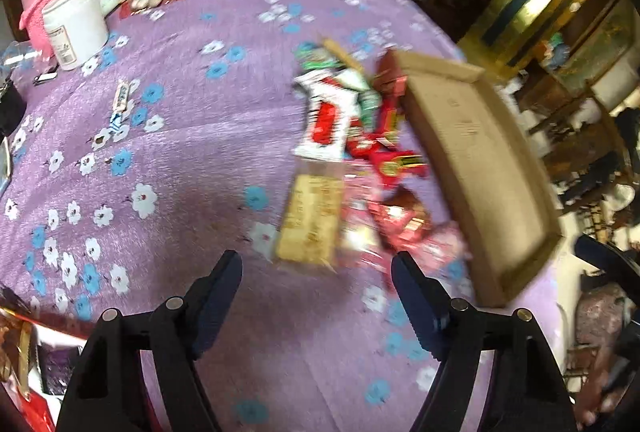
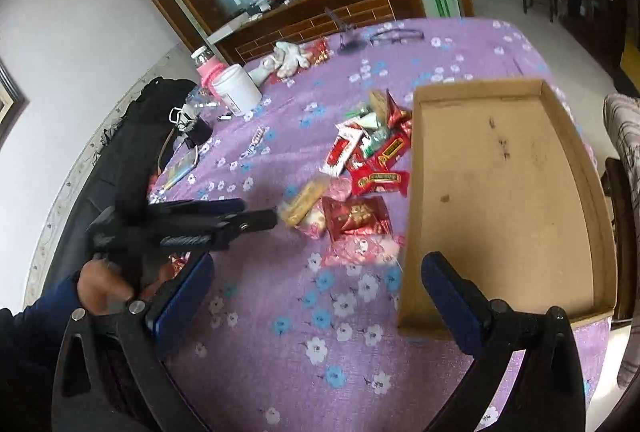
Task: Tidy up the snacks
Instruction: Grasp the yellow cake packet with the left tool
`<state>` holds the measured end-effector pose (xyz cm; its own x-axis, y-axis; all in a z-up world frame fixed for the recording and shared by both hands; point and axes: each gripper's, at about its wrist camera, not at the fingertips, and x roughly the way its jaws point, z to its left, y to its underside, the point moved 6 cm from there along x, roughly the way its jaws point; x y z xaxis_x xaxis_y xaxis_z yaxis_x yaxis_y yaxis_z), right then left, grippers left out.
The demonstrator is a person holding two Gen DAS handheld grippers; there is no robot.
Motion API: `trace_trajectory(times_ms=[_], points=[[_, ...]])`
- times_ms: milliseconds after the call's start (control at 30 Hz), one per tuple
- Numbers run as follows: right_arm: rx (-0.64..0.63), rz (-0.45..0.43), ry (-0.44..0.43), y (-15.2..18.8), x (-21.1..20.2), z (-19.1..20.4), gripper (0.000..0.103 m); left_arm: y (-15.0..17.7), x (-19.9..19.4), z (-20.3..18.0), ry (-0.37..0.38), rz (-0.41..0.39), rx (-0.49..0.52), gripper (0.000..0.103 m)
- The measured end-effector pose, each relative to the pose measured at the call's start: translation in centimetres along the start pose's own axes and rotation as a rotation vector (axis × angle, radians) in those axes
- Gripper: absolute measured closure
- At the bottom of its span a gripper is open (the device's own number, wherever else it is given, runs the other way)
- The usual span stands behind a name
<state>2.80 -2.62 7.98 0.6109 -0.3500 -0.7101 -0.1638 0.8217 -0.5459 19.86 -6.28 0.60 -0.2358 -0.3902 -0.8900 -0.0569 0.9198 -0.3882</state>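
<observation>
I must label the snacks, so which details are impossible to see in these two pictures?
- Left wrist view: print on the yellow biscuit packet is lost to motion blur.
- Right wrist view: the pink wrapped sweets are blurred.
- Both views: the shallow cardboard tray's near corner sits behind a jaw.

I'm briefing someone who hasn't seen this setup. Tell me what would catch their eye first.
The purple flowered tablecloth fills both views. On it, a bright heap of snack packets, mostly red, lies right beside an empty cardboard tray. The left gripper, open with nothing between its fingers, points at the yellow packet at the heap's near edge.
</observation>
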Motion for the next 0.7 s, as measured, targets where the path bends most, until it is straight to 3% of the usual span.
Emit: trace_trajectory(times_ms=[100,300,400,567,700], points=[[0.052,0.014,-0.013,-1.6,0.9,-1.3,0.000,-0.5,1.3,0.3,-0.059,0.007,0.019,0.029],[0.232,0.080,-0.054,-3.7,4.7,-2.2,0.001,-0.8,3.6,0.5,-0.040,0.049,0.056,0.042],[0.382,0.097,-0.055,-3.5,6.4,-3.2,0.014,-1.1,3.6,0.5,-0.021,0.038,0.084,0.046],[0.508,0.145,0.014,-2.5,8.8,-3.6,0.022,-1.1,4.0,0.4,0.003,0.060,0.138,0.063],[0.543,0.172,0.106,-2.3,10.4,-4.0,0.022,-1.3,3.9,0.9,0.057,0.056,0.114,0.063]])
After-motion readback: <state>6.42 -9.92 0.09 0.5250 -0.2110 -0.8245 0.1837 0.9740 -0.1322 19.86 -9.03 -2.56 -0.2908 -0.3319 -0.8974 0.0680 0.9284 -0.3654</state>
